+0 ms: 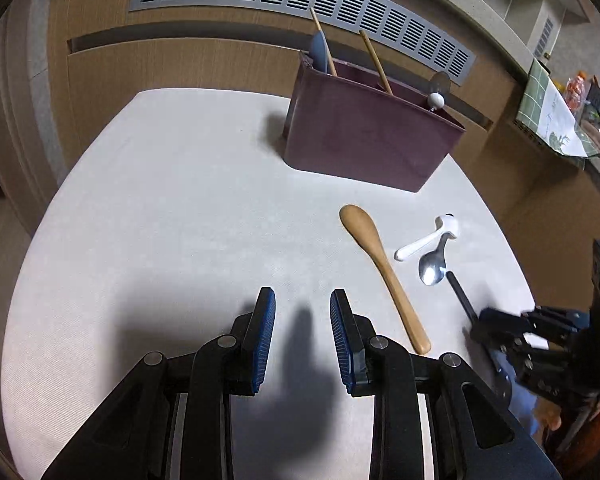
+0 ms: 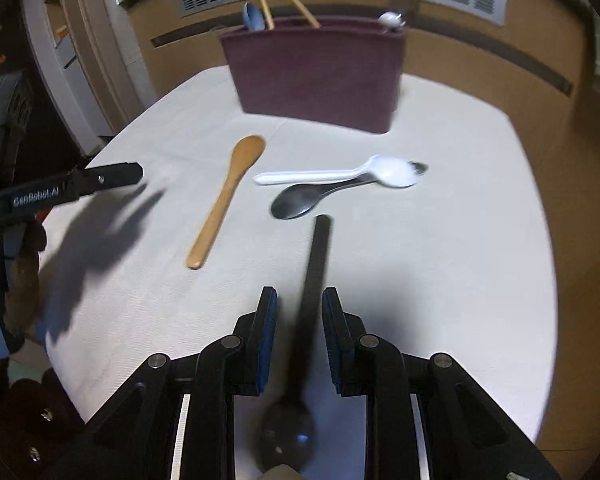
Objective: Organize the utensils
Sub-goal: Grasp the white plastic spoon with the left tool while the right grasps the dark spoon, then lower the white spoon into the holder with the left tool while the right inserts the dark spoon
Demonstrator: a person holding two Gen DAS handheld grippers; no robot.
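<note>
Four loose utensils lie on the counter (image 2: 480,240): nearest, a black spoon (image 2: 314,292) at 6 o'clock, its stiff, light handle between the right tool's (image 2: 299,308) parted fingers, not visibly pinched; left tool (image 1: 302,312) released; caddy (image 2: 316,72) at 12

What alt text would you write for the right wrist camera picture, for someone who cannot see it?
The right claw, open, straddles the handle of a black spoon lying on a white table. Beyond lie a wooden spoon, a white spoon crossing a metal spoon, and a maroon utensil holder.
</note>
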